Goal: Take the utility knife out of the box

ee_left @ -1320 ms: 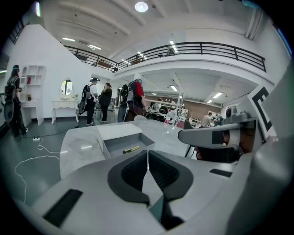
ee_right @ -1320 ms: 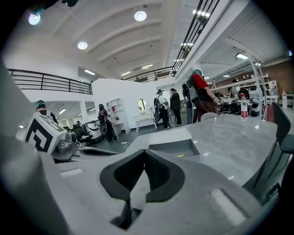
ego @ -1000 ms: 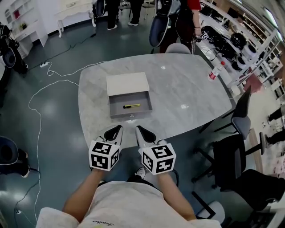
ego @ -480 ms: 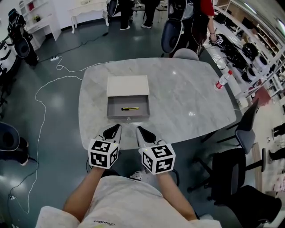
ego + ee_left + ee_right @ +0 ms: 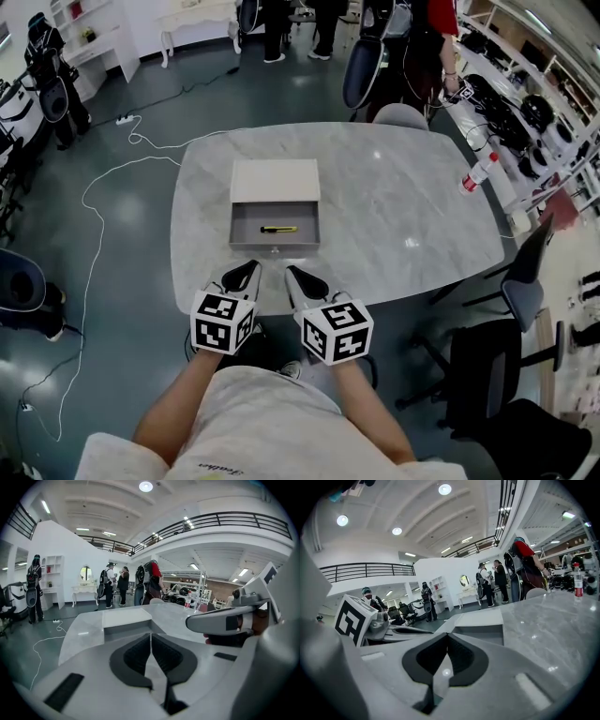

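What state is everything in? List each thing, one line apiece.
Box: open, drawer slid out toward the person.
Utility knife: lying flat in the drawer, untouched.
Left hand-held gripper: shut, empty, short of the box.
Right hand-held gripper: shut, empty, beside the left one.
Bottle: upright near the right edge of the table.

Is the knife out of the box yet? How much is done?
Not yet. The box stands open, the yellow utility knife lying inside. Nothing is in hand: the left gripper and right gripper are shut and empty at the near edge of the table, short of the box. Reaching in, gripping the knife and lifting it out are left.
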`<state>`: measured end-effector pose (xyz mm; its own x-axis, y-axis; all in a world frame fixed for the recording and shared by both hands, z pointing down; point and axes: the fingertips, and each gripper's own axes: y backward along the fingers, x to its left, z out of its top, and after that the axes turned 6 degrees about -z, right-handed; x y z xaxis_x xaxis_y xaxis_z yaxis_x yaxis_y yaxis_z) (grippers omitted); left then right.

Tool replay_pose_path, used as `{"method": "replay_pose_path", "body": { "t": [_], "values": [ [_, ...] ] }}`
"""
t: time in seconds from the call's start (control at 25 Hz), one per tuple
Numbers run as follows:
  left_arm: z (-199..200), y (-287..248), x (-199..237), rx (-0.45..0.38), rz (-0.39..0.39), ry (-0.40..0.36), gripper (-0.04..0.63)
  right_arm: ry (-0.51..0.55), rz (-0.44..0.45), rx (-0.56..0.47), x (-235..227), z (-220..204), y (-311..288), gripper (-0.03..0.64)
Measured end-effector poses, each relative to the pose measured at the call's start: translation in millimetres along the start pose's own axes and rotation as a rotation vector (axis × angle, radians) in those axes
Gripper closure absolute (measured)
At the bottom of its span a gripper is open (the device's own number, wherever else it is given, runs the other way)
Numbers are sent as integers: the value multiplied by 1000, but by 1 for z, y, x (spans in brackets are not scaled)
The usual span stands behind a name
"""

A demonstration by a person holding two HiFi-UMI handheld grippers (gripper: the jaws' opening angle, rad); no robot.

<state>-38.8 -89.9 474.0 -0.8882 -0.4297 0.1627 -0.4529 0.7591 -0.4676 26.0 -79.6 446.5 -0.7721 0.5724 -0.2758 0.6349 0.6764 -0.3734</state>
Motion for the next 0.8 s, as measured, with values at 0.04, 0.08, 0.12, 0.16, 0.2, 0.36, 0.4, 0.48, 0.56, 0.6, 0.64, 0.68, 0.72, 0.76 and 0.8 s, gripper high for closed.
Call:
{"method": "replay_pose_path", "body": {
  "t": [0.04,0.08,0.12,0.16,0.2,0.36,0.4,0.48,0.56,0.6,0.64,0.68,0.72,0.76,0.8],
  "values": [
    [1,-2,0,3,-1,-5,577,0,-3,-4,-2,1,-1,612],
    [1,-5,1,5,-2,-11,577,0,-9,-7,-5,2,-2,612],
    [2,-8,2,8,-3,-17,577,2,-15,-9,-8,3,-4,612],
    [3,-11,3,10,-4,-24,577,5,-22,-8,-11,4,-7,612],
    [4,-14,5,13,-3,-31,577,10,-28,-3,-15,4,-10,612],
    [8,-27,19,32,2,-54,577,26,-48,24,-25,6,-24,612],
    [9,-30,23,39,3,-58,577,27,-48,29,-26,7,-28,612],
    [10,-39,32,59,5,-68,577,31,-45,41,-30,9,-36,612],
    [10,-49,39,89,4,-88,577,36,-44,53,-34,11,-44,612],
    [9,-54,41,106,-2,-101,577,38,-43,58,-36,12,-48,612],
    [8,-59,44,122,-11,-115,577,39,-42,62,-38,13,-52,612],
    [8,-64,46,136,-21,-130,577,42,-42,65,-39,15,-56,612],
    [8,-69,48,150,-32,-144,577,44,-43,67,-41,17,-60,612],
    [8,-74,50,164,-45,-158,577,46,-44,69,-43,18,-64,612],
    [8,-79,52,178,-58,-172,577,47,-47,71,-45,19,-68,612]
  ]
}}
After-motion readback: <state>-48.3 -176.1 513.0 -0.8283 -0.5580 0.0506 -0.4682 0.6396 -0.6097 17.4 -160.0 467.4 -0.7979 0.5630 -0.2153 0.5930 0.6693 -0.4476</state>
